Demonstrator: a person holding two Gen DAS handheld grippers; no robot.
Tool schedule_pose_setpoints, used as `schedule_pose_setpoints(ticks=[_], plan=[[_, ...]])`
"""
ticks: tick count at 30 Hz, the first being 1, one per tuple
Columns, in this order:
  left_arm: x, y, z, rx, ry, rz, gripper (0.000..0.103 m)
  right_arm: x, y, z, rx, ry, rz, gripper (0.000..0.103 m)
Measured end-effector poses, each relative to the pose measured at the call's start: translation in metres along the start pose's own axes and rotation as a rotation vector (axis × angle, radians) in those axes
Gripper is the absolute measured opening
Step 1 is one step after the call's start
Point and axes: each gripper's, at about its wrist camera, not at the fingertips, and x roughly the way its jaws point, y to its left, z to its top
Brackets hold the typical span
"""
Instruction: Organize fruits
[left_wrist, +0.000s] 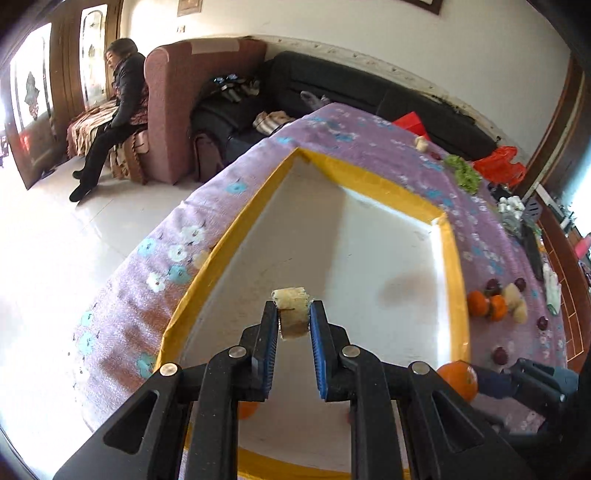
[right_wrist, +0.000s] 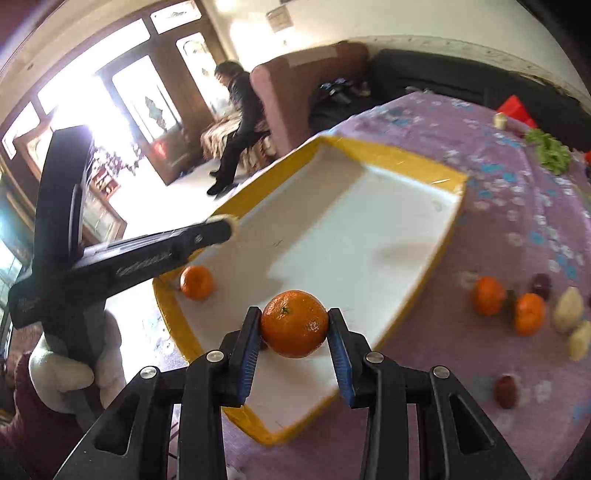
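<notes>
My left gripper (left_wrist: 293, 310) is shut on a pale beige fruit piece (left_wrist: 291, 308) and holds it above the white tray with a yellow rim (left_wrist: 369, 184). My right gripper (right_wrist: 294, 325) is shut on an orange tangerine (right_wrist: 294, 323) over the tray's near corner (right_wrist: 258, 424). That tangerine shows in the left wrist view (left_wrist: 458, 378) beside the right gripper. A second tangerine (right_wrist: 197, 282) lies inside the tray at its left corner. The left gripper (right_wrist: 221, 229) reaches over the tray's left rim in the right wrist view.
On the purple flowered cloth (right_wrist: 517, 221) right of the tray lie two tangerines (right_wrist: 487, 295), pale fruit pieces (right_wrist: 569, 310) and dark red fruits (right_wrist: 506, 391). Green lettuce (right_wrist: 550, 151) and a red bag (left_wrist: 410, 123) sit further back. A person (left_wrist: 118, 110) sits by the sofa.
</notes>
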Motion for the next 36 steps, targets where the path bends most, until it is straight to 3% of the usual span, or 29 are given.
schedule_pose_setpoints(ticks=[3,7,9,11,14,17,20,24,28,36], plan=[[0.014,0.006,-0.001,-0.012,0.040,0.003,0.017,0.020,0.011,-0.004,-0.037,0.033,-0.047,0.040],[0.016,0.016,-0.006,-0.047,0.056,-0.018,0.020,0.035,0.012,-0.008,-0.046,0.070,-0.036,0.040],[0.008,0.022,-0.008,-0.078,0.043,-0.035,0.031,0.035,0.015,-0.007,-0.058,0.065,-0.029,0.041],[-0.005,0.028,-0.010,-0.114,0.017,-0.049,0.052,0.034,0.018,-0.007,-0.079,0.067,-0.037,0.041],[-0.031,0.030,-0.013,-0.149,-0.050,-0.066,0.068,0.025,0.027,-0.010,-0.096,0.043,-0.054,0.042],[-0.059,0.026,-0.018,-0.158,-0.124,-0.048,0.087,0.006,0.029,-0.011,-0.098,-0.003,-0.058,0.055],[-0.084,0.017,-0.023,-0.169,-0.148,-0.098,0.089,-0.019,0.026,-0.016,-0.077,-0.054,-0.066,0.058],[-0.117,-0.002,-0.035,-0.183,-0.191,-0.230,0.089,-0.061,0.013,-0.025,-0.014,-0.132,-0.082,0.059],[-0.144,-0.024,-0.042,-0.164,-0.153,-0.354,0.089,-0.116,-0.007,-0.029,0.042,-0.213,-0.134,0.059],[-0.234,-0.033,-0.029,-0.094,-0.270,-0.344,0.089,-0.257,-0.042,-0.013,0.138,-0.432,-0.243,0.071]])
